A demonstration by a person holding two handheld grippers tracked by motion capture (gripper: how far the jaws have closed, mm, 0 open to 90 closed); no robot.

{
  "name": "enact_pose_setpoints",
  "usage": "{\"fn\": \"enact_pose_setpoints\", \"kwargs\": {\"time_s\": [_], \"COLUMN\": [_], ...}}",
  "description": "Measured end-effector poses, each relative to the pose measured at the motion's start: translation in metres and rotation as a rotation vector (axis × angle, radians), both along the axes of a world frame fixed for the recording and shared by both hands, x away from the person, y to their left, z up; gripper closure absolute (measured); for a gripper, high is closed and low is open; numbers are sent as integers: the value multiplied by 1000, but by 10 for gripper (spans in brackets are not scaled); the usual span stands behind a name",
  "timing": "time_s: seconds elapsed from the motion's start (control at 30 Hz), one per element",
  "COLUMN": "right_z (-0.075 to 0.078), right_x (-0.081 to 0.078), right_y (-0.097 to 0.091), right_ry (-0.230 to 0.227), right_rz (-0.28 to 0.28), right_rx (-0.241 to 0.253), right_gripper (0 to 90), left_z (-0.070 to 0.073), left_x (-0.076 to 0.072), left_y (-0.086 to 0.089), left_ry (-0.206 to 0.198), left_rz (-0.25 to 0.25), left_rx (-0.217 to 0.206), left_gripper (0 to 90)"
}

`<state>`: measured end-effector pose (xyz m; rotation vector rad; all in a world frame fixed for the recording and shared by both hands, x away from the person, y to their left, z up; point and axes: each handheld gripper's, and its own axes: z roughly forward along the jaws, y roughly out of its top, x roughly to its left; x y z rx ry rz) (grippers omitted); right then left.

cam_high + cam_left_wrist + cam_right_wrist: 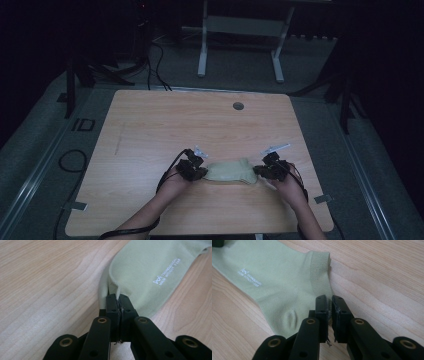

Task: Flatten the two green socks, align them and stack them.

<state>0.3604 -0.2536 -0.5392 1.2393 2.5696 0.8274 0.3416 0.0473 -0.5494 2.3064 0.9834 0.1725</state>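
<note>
Dim room, grey floor (30,125)

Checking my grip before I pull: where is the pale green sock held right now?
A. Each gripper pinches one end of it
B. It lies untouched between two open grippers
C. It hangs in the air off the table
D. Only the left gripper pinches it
A: the left gripper is shut on one edge of the sock, the right gripper is shut on the cuff end, and the sock lies flat on the table.
</note>
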Motion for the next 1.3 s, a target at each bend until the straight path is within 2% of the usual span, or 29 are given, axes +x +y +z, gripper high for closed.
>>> {"fn": "enact_pose_setpoints", "kwargs": {"time_s": [0.03, 0.1, 0.13, 0.23, 0.27, 0.33, 0.4, 0.47, 0.53, 0.67, 0.73, 0.77, 0.8, 0.87, 1.03, 1.17, 1.3], "right_z": [0, 2, 4, 14, 18, 25, 30, 31, 28, 15, 11, 8, 4, -1, -4, -5, -4], "right_x": [0, 0, 0, -2, -4, -9, -14, -19, -23, -25, -24, -24, -22, -21, -15, -9, -2], "right_y": [1, 1, 1, -1, 0, 2, 6, 11, 17, 22, 22, 22, 23, 23, 28, 42, 56], "right_ry": [2, -5, -11, -30, -38, -55, -67, -73, -71, -53, -46, -45, -38, -29, -34, -39, -37], "right_rz": [2, 8, 4, 1, 5, 17, 37, 54, 64, 68, 64, 65, 66, 68, 86, 101, 141], "right_rx": [-3, -10, -8, 20, 25, 34, 46, 53, 54, 29, 22, 13, -3, -18, -19, -28, -39], "right_gripper": [829, 780, 766, 724, 719, 715, 714, 715, 723, 724, 724, 723, 714, 702, 696, 691, 684], "left_z": [1, 6, 10, 26, 32, 42, 47, 44, 36, 14, 9, 2, -2, -3, -2, -2, -2], "left_x": [-1, -2, -3, -6, -8, -12, -16, -18, -18, -15, -14, -13, -12, -11, -11, -10, -9], "left_y": [0, 2, 2, 7, 8, 9, 5, -2, -11, -20, -20, -20, -19, -15, -5, 7, 18], "left_ry": [3, 9, -3, -54, -81, -131, -150, -141, -123, -96, -92, -87, -82, -79, -88, -87, -79], "left_rz": [-3, -10, -5, 18, 24, 27, 16, -7, -7, 5, 7, 10, 13, 28, 50, 78, 106], "left_rx": [1, -11, -11, -16, -16, -46, -60, -63, -47, -8, 7, 35, 40, 22, 48, 41, 38], "left_gripper": [861, 722, 663, 575, 570, 574, 655, 762, 797, 805, 821, 821, 820, 819, 798, 797, 798]}}
